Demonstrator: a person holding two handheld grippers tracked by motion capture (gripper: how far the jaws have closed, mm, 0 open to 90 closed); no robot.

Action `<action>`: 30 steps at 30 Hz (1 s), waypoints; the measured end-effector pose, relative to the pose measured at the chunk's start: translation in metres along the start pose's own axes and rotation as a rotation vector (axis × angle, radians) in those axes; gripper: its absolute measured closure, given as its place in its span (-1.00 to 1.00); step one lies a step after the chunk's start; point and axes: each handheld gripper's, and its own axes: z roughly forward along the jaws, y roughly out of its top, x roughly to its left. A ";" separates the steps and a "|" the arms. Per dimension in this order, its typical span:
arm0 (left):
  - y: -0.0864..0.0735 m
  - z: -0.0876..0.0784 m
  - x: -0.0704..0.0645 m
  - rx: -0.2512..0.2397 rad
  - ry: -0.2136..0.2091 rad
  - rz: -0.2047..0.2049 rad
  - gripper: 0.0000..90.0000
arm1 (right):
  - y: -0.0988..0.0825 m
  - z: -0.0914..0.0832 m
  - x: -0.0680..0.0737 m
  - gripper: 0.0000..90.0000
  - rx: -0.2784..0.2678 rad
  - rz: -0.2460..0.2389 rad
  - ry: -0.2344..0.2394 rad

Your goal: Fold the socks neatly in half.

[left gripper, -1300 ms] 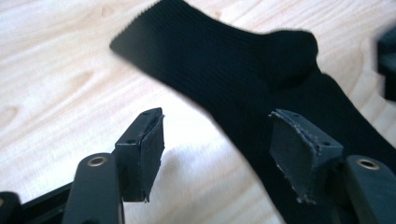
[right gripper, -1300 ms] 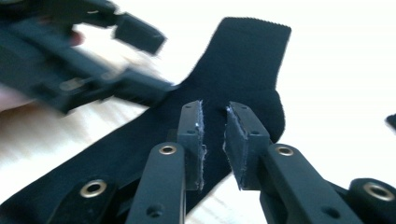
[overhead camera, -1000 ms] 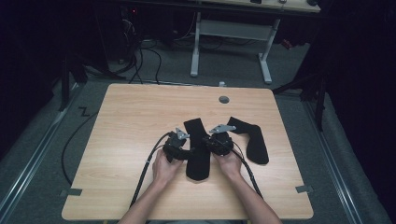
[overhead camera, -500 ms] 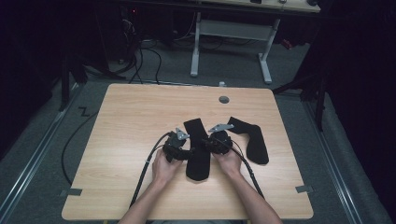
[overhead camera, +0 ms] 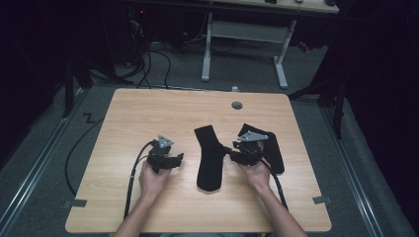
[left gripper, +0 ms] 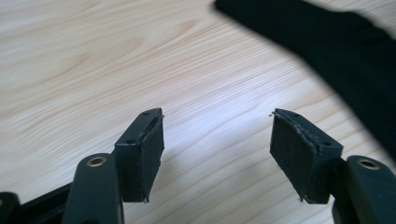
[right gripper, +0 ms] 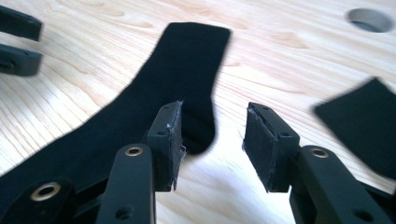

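Black fingers (left gripper: 140, 154) of both grippers gape, holding nothing.

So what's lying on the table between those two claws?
One black sock, flat on the wooden table, lies between the left claw and the right claw in the high view. Neither claw holds it.

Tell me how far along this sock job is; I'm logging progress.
Done: two black socks lie flat and apart on the table, the middle sock and the right sock. In hand: nothing; left gripper and right gripper are open. Left: pairing or folding, apparently.
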 end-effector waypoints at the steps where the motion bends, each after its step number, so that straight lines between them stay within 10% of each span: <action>1: -0.003 -0.002 0.006 0.004 0.012 -0.008 -0.22 | -0.002 -0.005 -0.003 0.26 -0.004 -0.001 -0.009; 12: -0.024 -0.017 0.054 -0.005 0.110 -0.099 -0.22 | -0.019 -0.037 -0.041 0.33 0.017 0.026 -0.103; 30: -0.026 -0.014 0.053 -0.013 0.128 -0.069 -0.39 | -0.030 -0.060 -0.092 0.38 0.038 0.117 -0.246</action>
